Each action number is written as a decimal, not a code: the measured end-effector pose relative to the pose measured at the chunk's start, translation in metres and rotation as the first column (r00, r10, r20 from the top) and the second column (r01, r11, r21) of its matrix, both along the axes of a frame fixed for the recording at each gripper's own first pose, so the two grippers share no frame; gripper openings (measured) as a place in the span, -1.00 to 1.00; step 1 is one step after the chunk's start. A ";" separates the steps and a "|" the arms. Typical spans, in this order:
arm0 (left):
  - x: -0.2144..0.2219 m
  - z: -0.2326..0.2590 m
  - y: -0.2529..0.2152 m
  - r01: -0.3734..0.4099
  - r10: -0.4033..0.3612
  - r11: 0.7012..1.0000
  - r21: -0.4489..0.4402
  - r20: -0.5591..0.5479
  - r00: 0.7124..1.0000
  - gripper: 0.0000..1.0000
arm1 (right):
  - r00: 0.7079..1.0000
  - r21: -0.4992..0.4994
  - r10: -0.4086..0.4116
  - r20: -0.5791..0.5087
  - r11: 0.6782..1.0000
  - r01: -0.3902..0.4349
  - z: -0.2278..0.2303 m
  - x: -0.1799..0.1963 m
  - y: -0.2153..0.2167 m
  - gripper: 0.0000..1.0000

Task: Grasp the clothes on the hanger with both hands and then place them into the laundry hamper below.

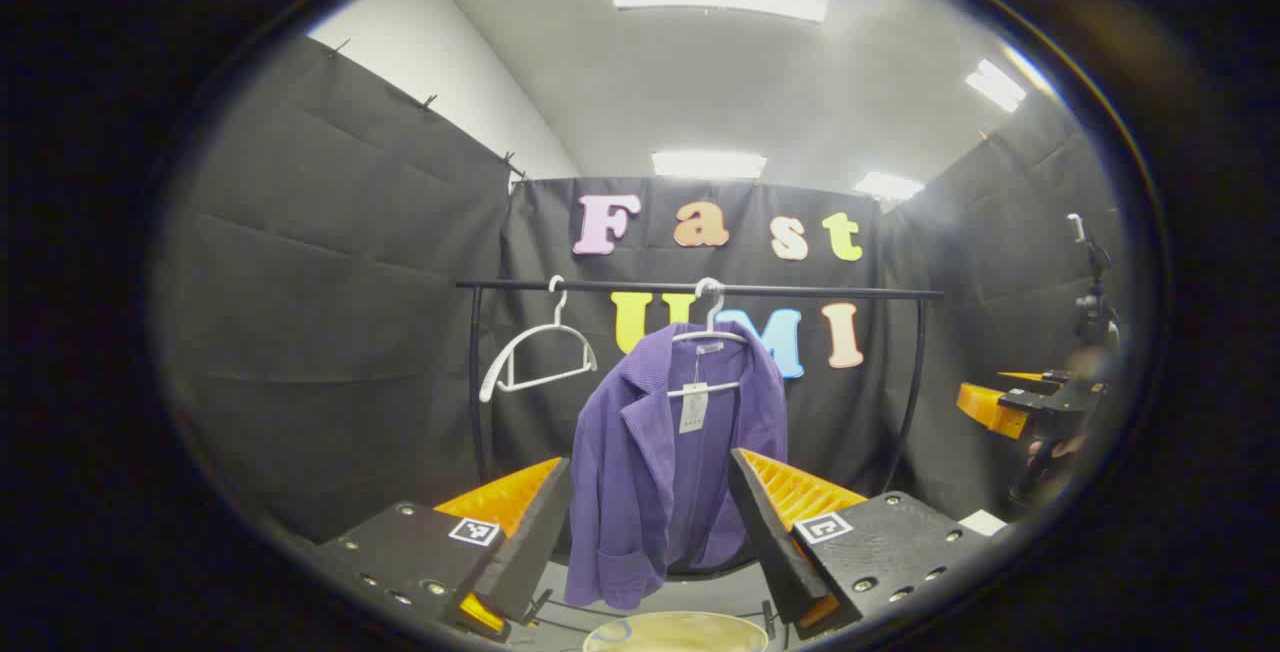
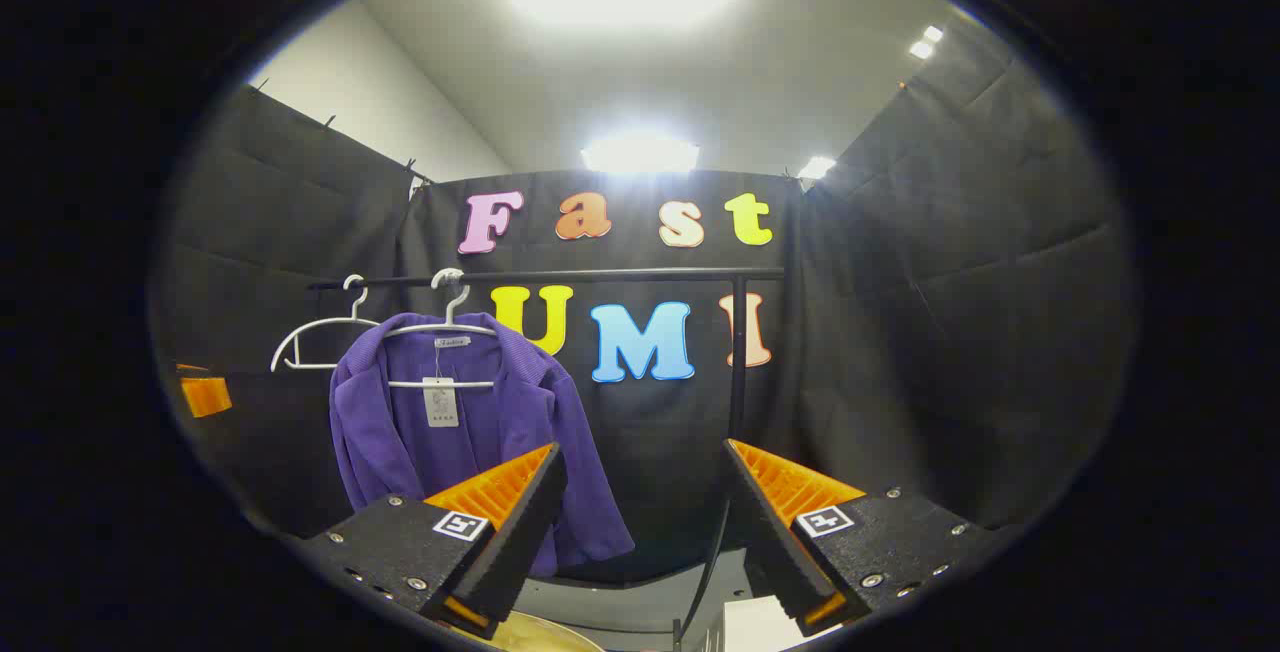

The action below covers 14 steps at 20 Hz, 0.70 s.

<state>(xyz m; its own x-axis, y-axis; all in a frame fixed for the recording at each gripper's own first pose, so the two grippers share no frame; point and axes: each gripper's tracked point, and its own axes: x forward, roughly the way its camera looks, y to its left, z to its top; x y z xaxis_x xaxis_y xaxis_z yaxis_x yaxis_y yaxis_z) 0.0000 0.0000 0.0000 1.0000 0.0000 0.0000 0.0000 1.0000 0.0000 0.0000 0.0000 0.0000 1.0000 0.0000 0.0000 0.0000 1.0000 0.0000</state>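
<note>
Hanging from a white hanger (image 1: 708,332) on the black rail (image 1: 700,288), the purple jacket (image 1: 665,462) sits straight ahead of the left gripper (image 1: 650,522), whose fingers stand wide apart, holding and touching nothing. The right gripper (image 2: 645,522) is likewise spread wide and empty, with the jacket off to its left. A cream hamper rim (image 1: 675,632) shows below the jacket, and an empty hanger (image 1: 535,357) hangs beside it.

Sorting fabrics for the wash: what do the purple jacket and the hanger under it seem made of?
Purple jacket: looks like soft ribbed fabric, maybe corduroy or knit; fine vertical ribs, matte, drapes loosely. Its hanger: probably white plastic or coated wire; thin, smooth, slightly glossy. Neither is certain by sight.
</note>
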 end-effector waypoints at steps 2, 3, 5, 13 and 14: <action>-0.002 -0.002 -0.005 0.015 -0.015 1.000 -0.003 -0.005 1.000 0.93 | 1.000 -0.001 -0.005 -0.001 1.000 0.005 -0.001 0.000 -0.001 0.92; -0.002 -0.005 -0.006 0.019 -0.019 1.000 0.006 -0.009 1.000 0.92 | 1.000 0.004 -0.007 -0.009 1.000 0.007 -0.002 0.000 -0.001 0.92; 0.000 -0.008 -0.004 0.012 -0.011 1.000 0.028 -0.018 1.000 0.92 | 1.000 0.019 -0.001 -0.018 1.000 0.002 -0.005 -0.002 0.002 0.92; -0.001 -0.017 -0.007 0.024 -0.022 0.999 0.039 -0.042 0.999 0.93 | 0.999 0.016 -0.006 -0.041 1.000 0.006 -0.015 -0.008 0.004 0.92; -0.001 -0.016 -0.008 0.025 -0.023 0.999 0.042 -0.041 0.999 0.92 | 0.999 0.016 -0.008 -0.039 1.000 0.009 -0.014 -0.010 0.003 0.92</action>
<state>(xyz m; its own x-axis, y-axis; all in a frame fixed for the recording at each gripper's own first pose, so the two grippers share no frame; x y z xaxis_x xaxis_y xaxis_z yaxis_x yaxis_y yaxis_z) -0.0014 -0.0077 -0.0156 0.9989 -0.0233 -0.0412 0.0250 0.9988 0.0420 -0.0096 0.0027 -0.0137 0.9992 -0.0085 -0.0390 0.0091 0.9998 0.0159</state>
